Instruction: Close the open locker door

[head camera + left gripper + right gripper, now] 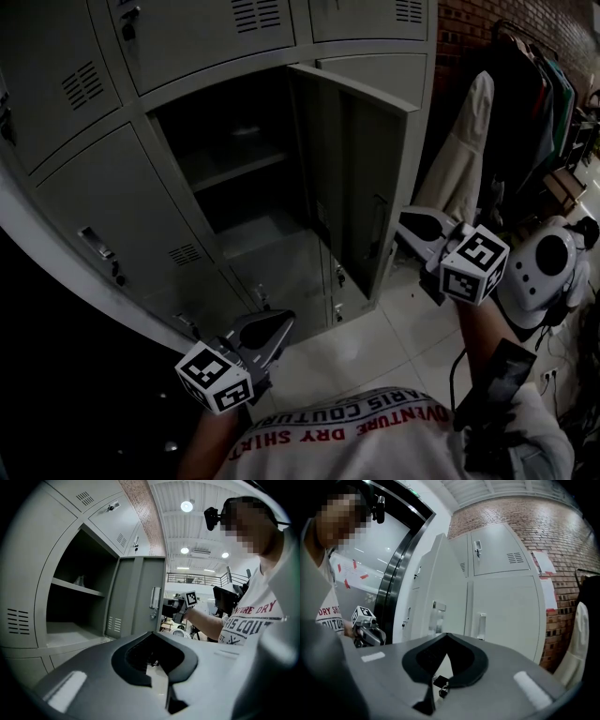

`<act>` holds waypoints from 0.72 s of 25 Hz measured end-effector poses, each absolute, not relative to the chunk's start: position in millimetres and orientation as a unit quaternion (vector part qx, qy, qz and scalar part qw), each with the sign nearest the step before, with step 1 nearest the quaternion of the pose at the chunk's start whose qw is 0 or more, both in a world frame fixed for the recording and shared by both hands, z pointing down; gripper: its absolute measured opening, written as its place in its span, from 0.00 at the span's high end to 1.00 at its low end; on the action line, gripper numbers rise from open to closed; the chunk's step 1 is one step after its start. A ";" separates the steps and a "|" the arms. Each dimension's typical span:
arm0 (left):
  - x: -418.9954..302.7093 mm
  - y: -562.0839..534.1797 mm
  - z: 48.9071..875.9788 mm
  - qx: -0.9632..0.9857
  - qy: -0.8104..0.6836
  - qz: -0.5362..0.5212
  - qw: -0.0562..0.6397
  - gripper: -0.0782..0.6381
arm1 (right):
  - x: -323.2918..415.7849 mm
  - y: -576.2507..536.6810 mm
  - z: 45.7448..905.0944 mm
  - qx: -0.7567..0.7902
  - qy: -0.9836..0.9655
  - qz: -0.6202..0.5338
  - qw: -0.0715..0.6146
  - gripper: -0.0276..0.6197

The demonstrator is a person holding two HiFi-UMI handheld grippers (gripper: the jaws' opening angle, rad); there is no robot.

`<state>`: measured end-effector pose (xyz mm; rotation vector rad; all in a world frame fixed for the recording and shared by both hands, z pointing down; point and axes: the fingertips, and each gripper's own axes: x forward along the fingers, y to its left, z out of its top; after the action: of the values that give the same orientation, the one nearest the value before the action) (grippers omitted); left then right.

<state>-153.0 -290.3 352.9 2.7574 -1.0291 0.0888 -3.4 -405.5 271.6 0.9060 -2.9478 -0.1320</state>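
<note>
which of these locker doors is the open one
The door at the centre of the head view, swung outward to bare a dark compartment with a shelf. The others, like its left neighbour, sit flush and shut.

The locker door (352, 178) stands open; the right gripper (411, 225) hangs just beside it, the left gripper (279, 326) below it.
</note>
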 end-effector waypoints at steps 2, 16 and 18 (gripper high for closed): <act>-154.1 -293.4 354.9 0.933 -0.344 0.032 0.101 0.88 | -8.7 -401.2 271.8 0.284 -0.957 -0.041 0.027 0.96; -177.5 -294.5 362.0 0.930 -0.350 0.030 0.108 0.88 | -120.9 -364.4 290.8 0.180 -0.980 -0.071 0.049 0.96; -184.8 -294.4 361.8 0.928 -0.357 0.027 0.107 0.88 | -143.1 -364.0 294.0 0.161 -0.983 -0.072 0.050 0.96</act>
<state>-184.8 -294.4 361.8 2.7301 -1.0505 0.0805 -143.1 -364.0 294.0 0.4905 -2.9943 -0.2189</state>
